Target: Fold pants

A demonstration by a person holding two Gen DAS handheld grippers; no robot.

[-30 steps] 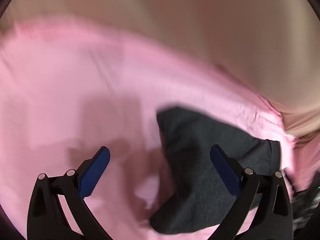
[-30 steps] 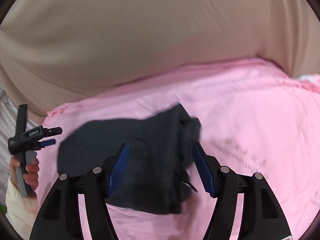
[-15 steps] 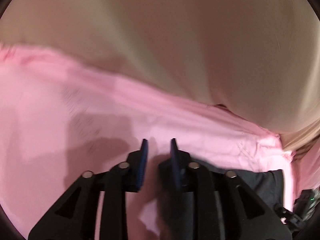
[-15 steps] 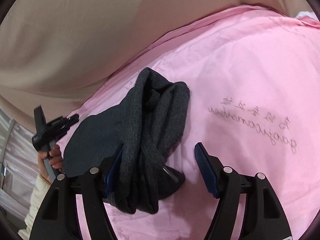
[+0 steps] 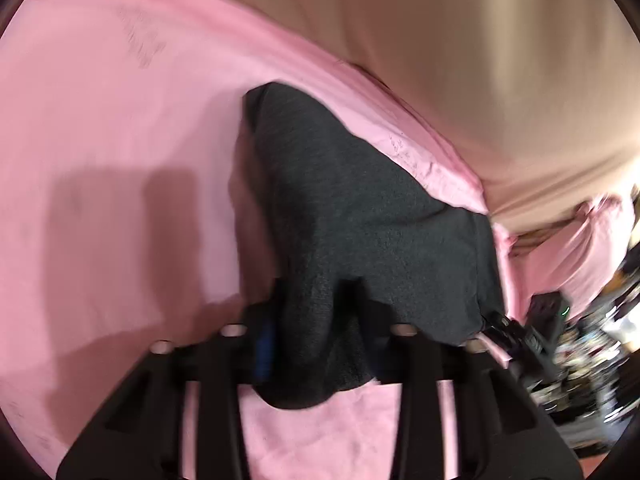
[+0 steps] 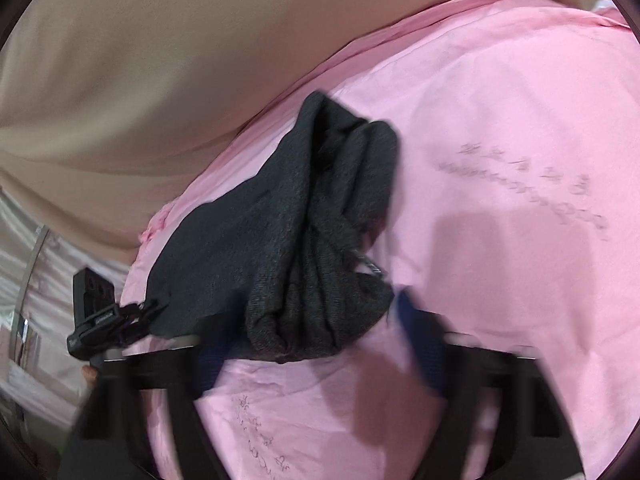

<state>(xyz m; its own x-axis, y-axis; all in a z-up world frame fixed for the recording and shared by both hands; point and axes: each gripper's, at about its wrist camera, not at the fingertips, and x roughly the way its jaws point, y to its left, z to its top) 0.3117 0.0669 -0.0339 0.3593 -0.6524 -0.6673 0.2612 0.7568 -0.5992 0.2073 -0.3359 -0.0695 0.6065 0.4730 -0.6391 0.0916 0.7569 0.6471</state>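
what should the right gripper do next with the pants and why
Probably ease forward and close on the bunched end. The left gripper is already shut on one end of the dark pants, while the right gripper is open with the crumpled end lying between its fingers, ungripped. The pants are wadded on the pink sheet, so both ends likely need holding to spread them flat.

Dark grey knit pants (image 5: pixel 360 216) are lying bunched up on the pink sheet (image 5: pixel 120 160), one end sitting pinched between the left fingers (image 5: pixel 264 344), crumpled end between the right ones.
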